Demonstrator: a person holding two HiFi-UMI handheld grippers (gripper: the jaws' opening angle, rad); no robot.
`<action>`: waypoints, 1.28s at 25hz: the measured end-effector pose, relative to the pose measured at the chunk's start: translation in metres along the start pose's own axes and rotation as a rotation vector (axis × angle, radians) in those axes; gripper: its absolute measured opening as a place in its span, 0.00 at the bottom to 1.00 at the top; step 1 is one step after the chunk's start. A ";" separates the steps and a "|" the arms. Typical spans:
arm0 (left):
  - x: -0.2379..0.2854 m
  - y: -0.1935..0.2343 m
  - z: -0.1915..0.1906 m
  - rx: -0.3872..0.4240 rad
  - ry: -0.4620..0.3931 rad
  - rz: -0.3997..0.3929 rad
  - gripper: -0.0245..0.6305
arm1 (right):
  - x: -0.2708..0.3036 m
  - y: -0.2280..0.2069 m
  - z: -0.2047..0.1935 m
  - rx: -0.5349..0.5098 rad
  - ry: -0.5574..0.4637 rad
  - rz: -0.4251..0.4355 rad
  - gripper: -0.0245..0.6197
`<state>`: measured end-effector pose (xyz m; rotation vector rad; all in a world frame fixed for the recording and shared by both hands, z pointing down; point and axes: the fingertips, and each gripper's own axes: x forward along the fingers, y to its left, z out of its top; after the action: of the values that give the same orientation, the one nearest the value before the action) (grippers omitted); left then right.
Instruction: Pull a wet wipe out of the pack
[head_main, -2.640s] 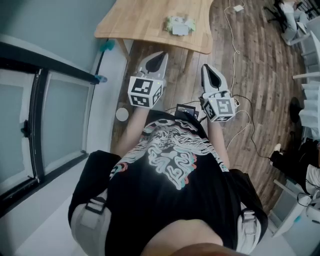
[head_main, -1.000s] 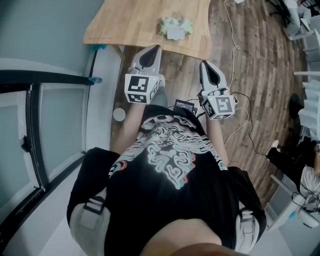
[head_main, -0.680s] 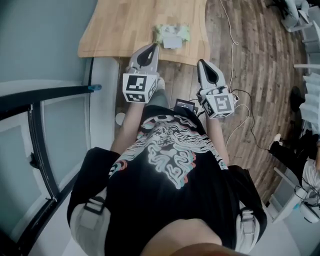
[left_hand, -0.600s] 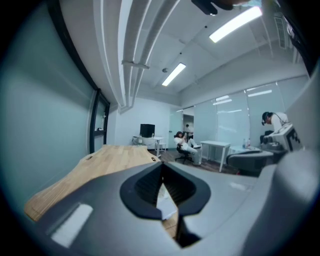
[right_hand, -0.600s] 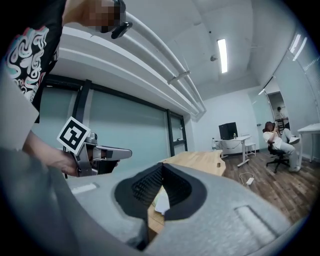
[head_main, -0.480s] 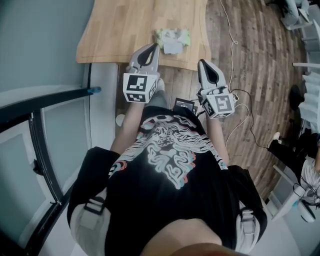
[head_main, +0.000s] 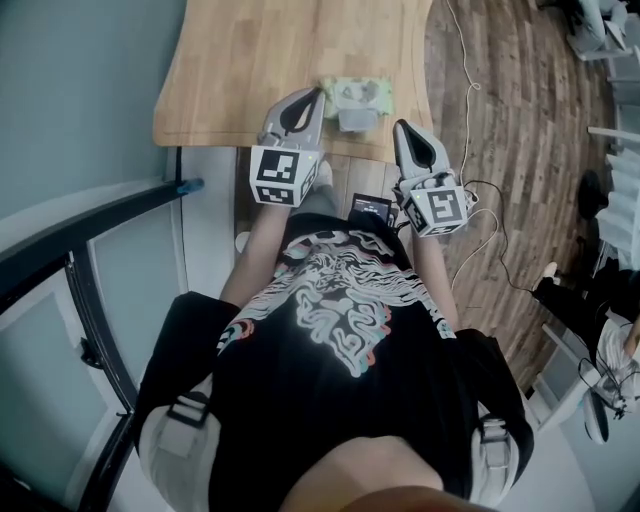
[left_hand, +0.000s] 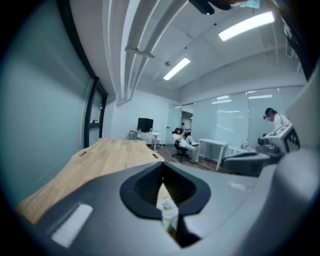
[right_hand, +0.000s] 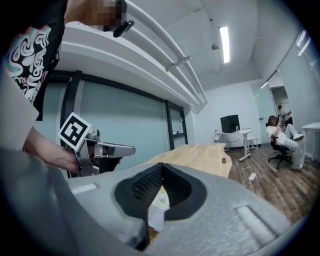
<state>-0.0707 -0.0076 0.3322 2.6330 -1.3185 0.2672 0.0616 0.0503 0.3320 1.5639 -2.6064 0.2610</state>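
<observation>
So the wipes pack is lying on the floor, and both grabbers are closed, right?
No, the wipes pack lies on the wooden table, near its front edge, as the head view shows. The left gripper and right gripper are indeed closed.

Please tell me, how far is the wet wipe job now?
Done: nothing yet; the wet wipe pack lies on the table, and no wipe is held. In hand: the left gripper and the right gripper are near the pack, jaws shut and empty. Left: open, grip a wipe, pull it out.
</observation>
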 end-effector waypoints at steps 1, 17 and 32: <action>0.005 0.004 -0.001 0.002 0.005 -0.007 0.02 | 0.007 -0.001 -0.003 0.003 0.009 -0.003 0.04; 0.063 0.015 -0.045 0.111 0.139 -0.157 0.02 | 0.055 -0.005 -0.036 0.018 0.086 0.008 0.04; 0.082 0.012 -0.070 0.154 0.191 -0.225 0.03 | 0.073 -0.008 -0.056 0.028 0.160 0.003 0.04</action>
<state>-0.0373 -0.0605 0.4204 2.7675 -0.9684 0.5897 0.0333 -0.0057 0.4003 1.4808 -2.4938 0.4075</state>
